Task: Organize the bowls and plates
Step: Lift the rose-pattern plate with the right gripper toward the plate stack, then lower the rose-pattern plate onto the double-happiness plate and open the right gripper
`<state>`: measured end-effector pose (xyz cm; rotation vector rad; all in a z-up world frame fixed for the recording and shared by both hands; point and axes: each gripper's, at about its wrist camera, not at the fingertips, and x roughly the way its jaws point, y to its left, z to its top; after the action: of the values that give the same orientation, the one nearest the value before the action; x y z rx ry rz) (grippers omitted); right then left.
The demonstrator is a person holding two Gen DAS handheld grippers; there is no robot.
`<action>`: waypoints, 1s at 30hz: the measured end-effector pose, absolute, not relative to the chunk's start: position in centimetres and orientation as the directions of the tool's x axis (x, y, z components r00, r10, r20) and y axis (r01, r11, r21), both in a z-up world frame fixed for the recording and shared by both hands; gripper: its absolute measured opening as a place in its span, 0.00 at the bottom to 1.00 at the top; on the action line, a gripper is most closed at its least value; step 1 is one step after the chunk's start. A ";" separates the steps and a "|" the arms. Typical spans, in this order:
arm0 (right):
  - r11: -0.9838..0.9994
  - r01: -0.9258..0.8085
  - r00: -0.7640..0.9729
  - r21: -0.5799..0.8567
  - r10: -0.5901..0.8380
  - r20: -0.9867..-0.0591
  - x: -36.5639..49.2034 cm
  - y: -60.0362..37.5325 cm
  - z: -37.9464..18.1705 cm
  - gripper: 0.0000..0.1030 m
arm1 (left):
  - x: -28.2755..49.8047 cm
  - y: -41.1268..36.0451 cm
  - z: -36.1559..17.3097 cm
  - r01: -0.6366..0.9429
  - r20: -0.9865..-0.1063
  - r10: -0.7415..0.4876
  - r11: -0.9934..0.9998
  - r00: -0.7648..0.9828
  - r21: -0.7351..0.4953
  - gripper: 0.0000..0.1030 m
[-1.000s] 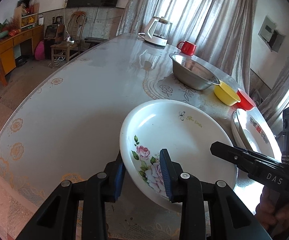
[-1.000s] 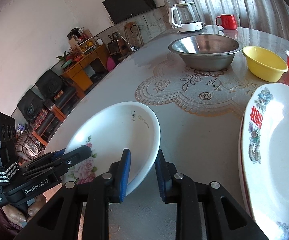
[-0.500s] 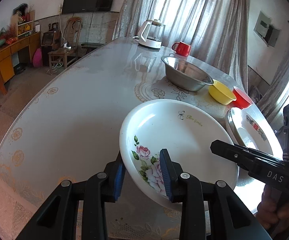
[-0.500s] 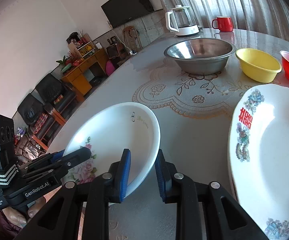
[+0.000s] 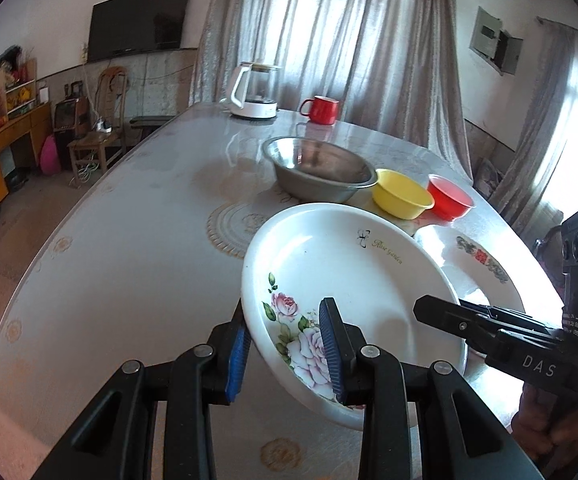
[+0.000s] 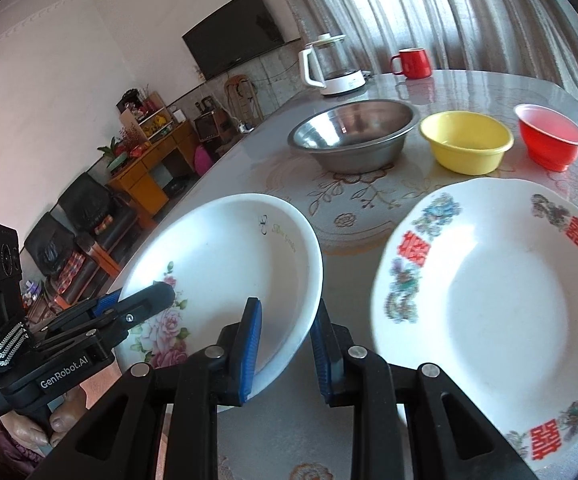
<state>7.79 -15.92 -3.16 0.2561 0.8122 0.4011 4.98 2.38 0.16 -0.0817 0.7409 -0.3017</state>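
Observation:
A white rose-pattern plate (image 5: pixel 349 280) is held tilted above the table; it also shows in the right wrist view (image 6: pixel 225 256). My left gripper (image 5: pixel 285 354) is shut on its near rim by the roses. My right gripper (image 6: pixel 287 350) is shut on its opposite rim. A white plate with red characters (image 6: pixel 501 300) lies flat on the table to the right, partly hidden behind the held plate in the left wrist view (image 5: pixel 485 268). A steel bowl (image 6: pixel 353 132), a yellow bowl (image 6: pixel 467 140) and a red bowl (image 6: pixel 549 136) stand in a row farther back.
A white kettle (image 5: pixel 255 92) and a red mug (image 5: pixel 323 110) stand at the table's far end. The table's (image 5: pixel 129 248) left edge drops to the floor, with a chair and cabinets beyond. Curtains hang behind the table.
Both grippers have lifted the rose plate higher and moved it right, so that it now overlaps the red-character plate in the left wrist view. Both grips are unchanged.

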 end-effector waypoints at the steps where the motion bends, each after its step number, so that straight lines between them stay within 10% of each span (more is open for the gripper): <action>1: 0.897 -0.238 0.626 0.372 0.435 -0.647 7.7 -16.4 -3.0 0.24 | 5.1 1.9 0.4 0.254 -0.650 -0.307 0.951 0.695 -0.178 0.32; 30: 0.911 0.106 0.749 0.400 0.191 -0.635 4.4 -30.5 -2.9 0.24 | 7.5 -13.7 0.6 0.548 -0.675 -0.462 0.830 0.575 -0.101 0.32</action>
<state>4.38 -30.52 -2.86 0.4333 0.7291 0.0482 7.48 -13.66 0.61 0.1241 0.7526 -0.5933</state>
